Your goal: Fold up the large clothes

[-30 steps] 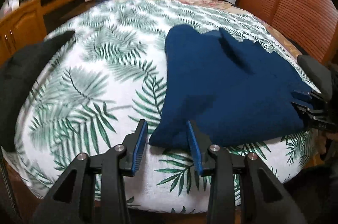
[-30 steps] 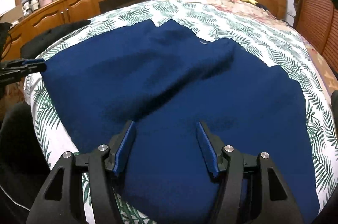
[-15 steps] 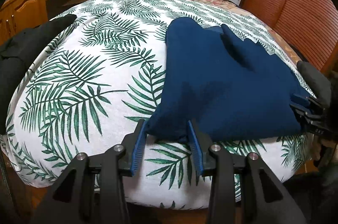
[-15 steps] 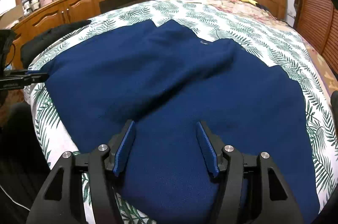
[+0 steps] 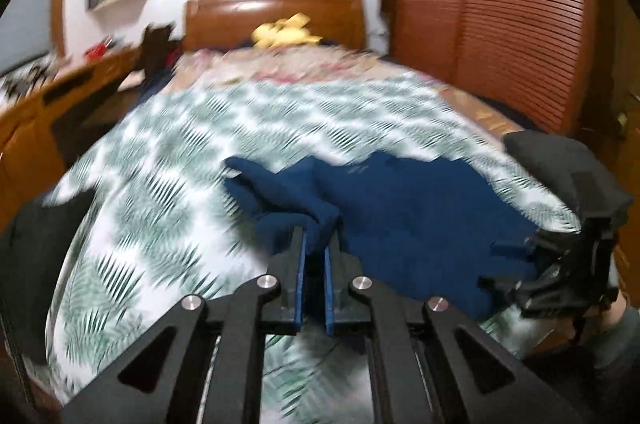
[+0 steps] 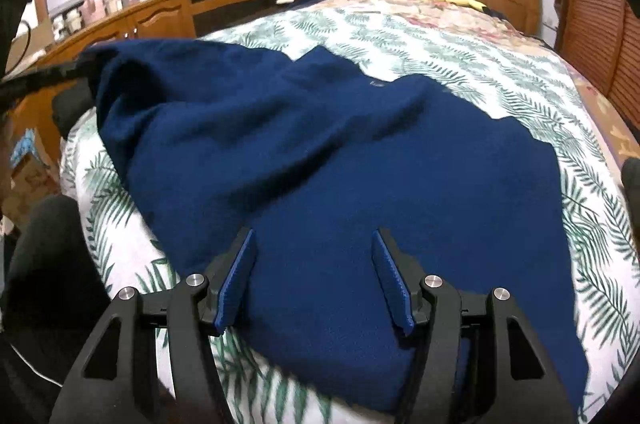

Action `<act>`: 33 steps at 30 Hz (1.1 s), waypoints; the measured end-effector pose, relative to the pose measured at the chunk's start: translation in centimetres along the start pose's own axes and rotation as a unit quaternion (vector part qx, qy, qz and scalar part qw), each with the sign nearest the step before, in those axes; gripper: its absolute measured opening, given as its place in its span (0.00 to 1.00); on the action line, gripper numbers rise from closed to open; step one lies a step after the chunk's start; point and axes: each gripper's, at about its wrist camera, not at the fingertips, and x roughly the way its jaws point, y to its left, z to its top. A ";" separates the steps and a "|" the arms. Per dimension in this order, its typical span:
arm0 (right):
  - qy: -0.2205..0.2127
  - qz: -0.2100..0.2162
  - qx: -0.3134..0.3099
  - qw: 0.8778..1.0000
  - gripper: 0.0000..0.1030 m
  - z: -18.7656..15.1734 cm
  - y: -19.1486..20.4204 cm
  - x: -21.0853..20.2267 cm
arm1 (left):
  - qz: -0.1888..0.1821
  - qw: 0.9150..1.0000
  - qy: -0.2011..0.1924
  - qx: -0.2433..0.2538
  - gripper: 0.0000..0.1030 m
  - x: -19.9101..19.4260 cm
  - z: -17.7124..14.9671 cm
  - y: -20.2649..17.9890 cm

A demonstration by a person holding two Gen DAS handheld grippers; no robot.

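Two tools: left hand-held gripper (image 5: 315, 244) and right hand-held gripper (image 6: 314, 274), each carried by a person standing at the foot of the bed (image 6: 460, 44).
Garment: large navy garment (image 6: 360, 164) spread over the leaf-print bedspread (image 5: 180, 164), near the foot end.
Left tool state: its jaws have just been closing and are now clenched on the garment's near corner, the cloth bunched between the blue pads and lifted off the bedspread.
Right tool state: released, jaws apart, hovering over the garment's near edge with nothing gripped.
Step in hand: I judge this the start of a fold, the left corner raised to be carried across.
Next move calls for: the right tool pinching its own edge, then both sides travelling evenly so the fabric lands flat.
Risk: thick cloth may sag or slip from a one-sided lift.
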 end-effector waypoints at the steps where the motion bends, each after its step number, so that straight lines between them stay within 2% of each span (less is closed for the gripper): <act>1: -0.004 -0.002 0.003 1.000 0.59 -0.2 -0.3 -0.5 | -0.008 1.000 -0.008 0.012 0.02 0.1 0.9 -1.4; 5: -0.022 -0.017 0.023 0.999 0.59 -1.4 -2.5 -3.1 | -0.052 0.997 -0.035 0.045 0.02 1.0 4.0 -6.6; 10: -0.039 -0.038 0.063 0.997 0.59 -3.8 -6.5 -6.3 | -0.126 0.987 -0.057 0.080 0.02 2.1 7.1 -14.0; 13: -0.043 -0.057 0.085 0.994 0.59 -5.1 -8.5 -7.7 | -0.166 0.980 -0.037 0.105 0.02 3.5 7.8 -18.3; 15: -0.045 -0.066 0.097 0.992 0.59 -6.1 -9.5 -8.7 | -0.175 0.978 -0.012 0.115 0.02 5.2 7.5 -20.3; 20: -0.050 -0.085 0.117 0.988 0.59 -7.5 -10.8 -10.8 | -0.205 0.971 0.052 0.113 0.04 8.4 6.1 -21.4; 23: -0.052 -0.095 0.120 0.987 0.59 -7.7 -10.9 -12.0 | -0.204 0.972 0.043 0.110 0.07 7.6 5.7 -21.6; 27: -0.054 -0.107 0.114 0.986 0.59 -7.1 -10.9 -13.3 | -0.226 0.970 0.031 0.088 0.09 5.9 6.0 -20.5; 33: -0.074 -0.130 0.082 0.985 0.59 -4.0 -9.7 -15.3 | -0.198 0.977 0.000 0.084 0.13 3.6 6.0 -15.7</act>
